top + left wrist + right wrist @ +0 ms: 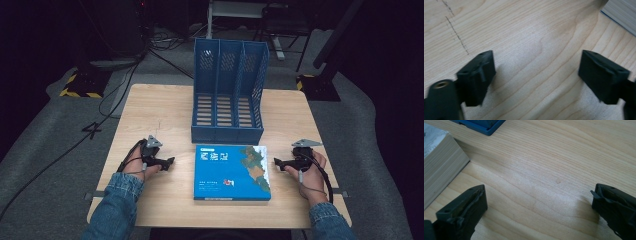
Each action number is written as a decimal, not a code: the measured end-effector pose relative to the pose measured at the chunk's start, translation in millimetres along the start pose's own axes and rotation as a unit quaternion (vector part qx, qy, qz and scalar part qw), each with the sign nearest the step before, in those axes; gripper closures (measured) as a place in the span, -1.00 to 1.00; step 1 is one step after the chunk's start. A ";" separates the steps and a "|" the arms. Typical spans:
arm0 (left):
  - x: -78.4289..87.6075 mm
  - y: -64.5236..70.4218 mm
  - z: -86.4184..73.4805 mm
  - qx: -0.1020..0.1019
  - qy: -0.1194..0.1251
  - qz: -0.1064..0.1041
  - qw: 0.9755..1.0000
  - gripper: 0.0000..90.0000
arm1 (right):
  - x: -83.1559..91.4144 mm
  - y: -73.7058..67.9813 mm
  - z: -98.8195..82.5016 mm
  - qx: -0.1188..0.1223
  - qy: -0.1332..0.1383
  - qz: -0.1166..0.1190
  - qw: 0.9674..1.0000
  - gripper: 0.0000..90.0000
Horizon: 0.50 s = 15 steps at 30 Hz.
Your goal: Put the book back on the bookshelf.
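Observation:
A thick blue book (231, 171) lies flat on the wooden table (160, 107), its front cover up. Behind it stands a blue three-slot file rack (228, 95), open side up. My left gripper (170, 162) rests on the table left of the book, jaws pointing at it, open with bare wood between the fingers (476, 75). My right gripper (278, 162) rests right of the book, also pointing at it, open and holding nothing. The book's page edge (441, 175) shows at the left of the right gripper view, and a corner (621, 15) at the top right of the left gripper view.
The rack's blue base (480, 125) shows at the top of the right gripper view. Bare wood lies to either side of the book. Cables (115, 95) run over the grey floor left of the table, and dark stands and a chair base stand behind it.

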<state>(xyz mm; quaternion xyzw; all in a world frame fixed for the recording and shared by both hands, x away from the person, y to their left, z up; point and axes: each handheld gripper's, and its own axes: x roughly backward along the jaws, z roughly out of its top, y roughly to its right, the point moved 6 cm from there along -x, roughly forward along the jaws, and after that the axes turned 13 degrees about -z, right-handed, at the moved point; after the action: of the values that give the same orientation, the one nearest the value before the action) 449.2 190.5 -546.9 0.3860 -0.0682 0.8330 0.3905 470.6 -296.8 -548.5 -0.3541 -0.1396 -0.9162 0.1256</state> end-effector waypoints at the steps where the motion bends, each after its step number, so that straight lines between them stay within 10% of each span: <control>1: 0.8 -0.2 0.1 0.009 0.004 0.000 1.000 -0.59 | 0.0 0.0 0.0 0.000 0.000 0.000 1.000 -1.00; 5: 10.3 1.5 3.4 0.051 -0.023 -0.003 0.998 -0.34 | 0.0 0.0 0.0 0.000 0.000 0.000 1.000 -1.00; 9: 15.4 7.9 16.8 0.064 0.009 -0.014 0.998 -0.34 | 0.0 0.0 0.0 0.000 0.000 0.000 1.000 -1.00; 15: 19.6 16.0 29.6 0.049 0.016 -0.015 0.999 -0.34 | 0.0 0.0 0.0 0.000 0.000 0.000 1.000 -1.00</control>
<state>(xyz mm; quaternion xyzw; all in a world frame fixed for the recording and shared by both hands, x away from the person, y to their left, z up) 447.7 178.9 -509.8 0.3920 -0.0148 0.8355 0.3848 470.6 -296.8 -548.5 -0.3539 -0.1397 -0.9162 0.1258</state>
